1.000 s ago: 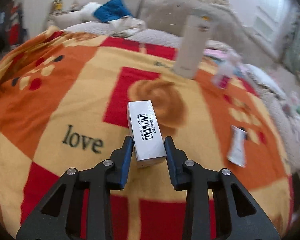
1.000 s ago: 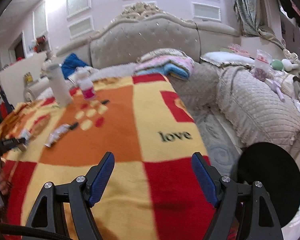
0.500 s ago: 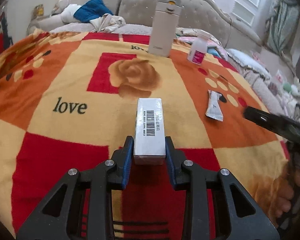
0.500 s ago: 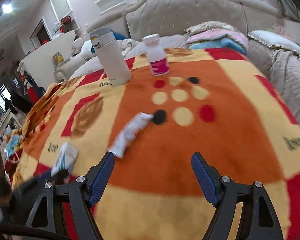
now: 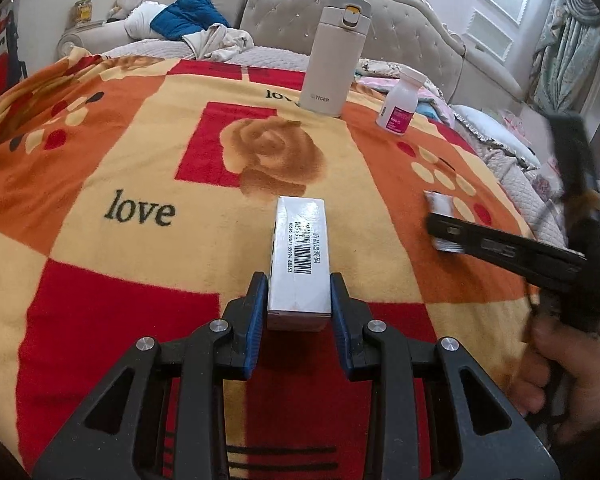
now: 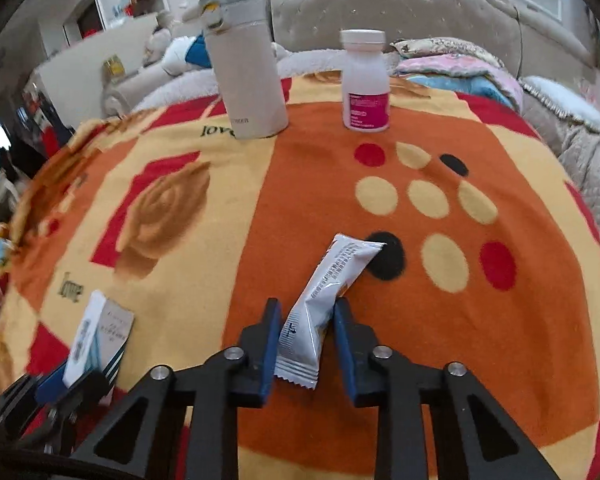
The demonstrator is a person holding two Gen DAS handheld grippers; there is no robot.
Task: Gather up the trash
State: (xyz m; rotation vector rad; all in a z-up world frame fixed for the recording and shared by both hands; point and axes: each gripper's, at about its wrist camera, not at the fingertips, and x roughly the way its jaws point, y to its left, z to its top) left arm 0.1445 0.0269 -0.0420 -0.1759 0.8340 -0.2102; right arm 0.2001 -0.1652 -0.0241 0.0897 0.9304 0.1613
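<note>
Orange, red and cream squares fill both views: a fleece blanket [image 5: 148, 168] printed with roses, dots and the word "love" is spread over a bed. The left claw [image 5: 299, 300] is clenched on a white box [image 5: 300, 256], its blue pads pressed flat against both long sides at the near end, barcode face up, the far end pointing away across the blanket. In the right wrist view that same box [image 6: 96, 336] sits low at the left, caught in the left claw [image 6: 74, 380].

Over to the right claw [image 6: 307, 334]: its jaws straddle the near end of a white sachet [image 6: 326, 300] that lies on the blanket. The left pad sits right at the sachet's edge and the right pad just beside the other edge, but a firm pinch I cannot tell; the gap looks only a little wider than the packet. The sachet runs away to the far right, its far tip over a black dot. From the left wrist view the right claw [image 5: 440, 224] comes in from the right, covering most of the sachet [image 5: 440, 202], with the person's hand [image 5: 572, 368] gripping the handle.

Far across the blanket stand a white flask [image 5: 332, 60] and, right of it, a small white bottle [image 5: 398, 104] with a pink label, both upright. Beyond them rises a tufted headboard [image 5: 400, 24].
</note>
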